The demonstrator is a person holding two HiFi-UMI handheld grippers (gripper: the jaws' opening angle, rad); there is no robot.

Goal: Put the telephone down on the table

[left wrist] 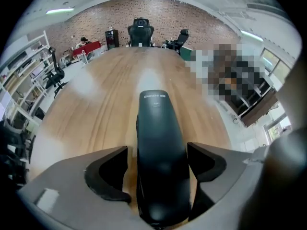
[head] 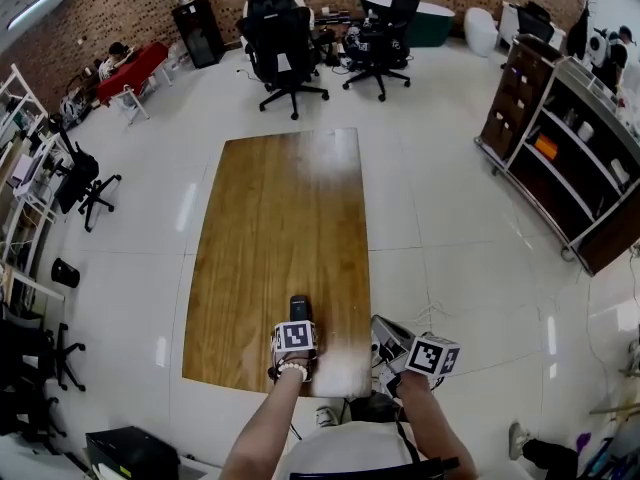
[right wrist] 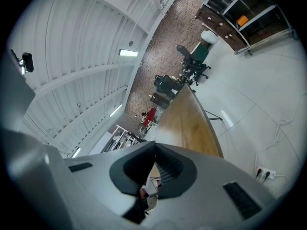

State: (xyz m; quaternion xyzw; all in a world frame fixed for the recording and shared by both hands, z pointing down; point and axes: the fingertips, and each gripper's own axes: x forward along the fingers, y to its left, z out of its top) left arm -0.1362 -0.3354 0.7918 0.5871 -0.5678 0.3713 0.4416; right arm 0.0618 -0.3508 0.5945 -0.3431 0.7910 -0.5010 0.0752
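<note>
A black telephone handset (head: 300,309) lies lengthwise on the wooden table (head: 280,218), close to its near edge. My left gripper (head: 298,330) points steeply down over the handset's near end. In the left gripper view the handset (left wrist: 160,152) lies between the two pads, which stand apart from its sides, with bare table (left wrist: 96,109) showing by the left pad. So the left gripper (left wrist: 157,147) is open around it. My right gripper (head: 395,346) hangs off the table's near right corner. In the right gripper view the right gripper (right wrist: 154,147) has its pads meeting, with nothing between them.
Two black office chairs (head: 285,43) (head: 385,28) stand past the table's far end. A dark shelf unit (head: 560,158) lines the right wall. Another chair (head: 80,183) and racks stand on the left, and a black box (head: 130,453) sits on the floor at bottom left.
</note>
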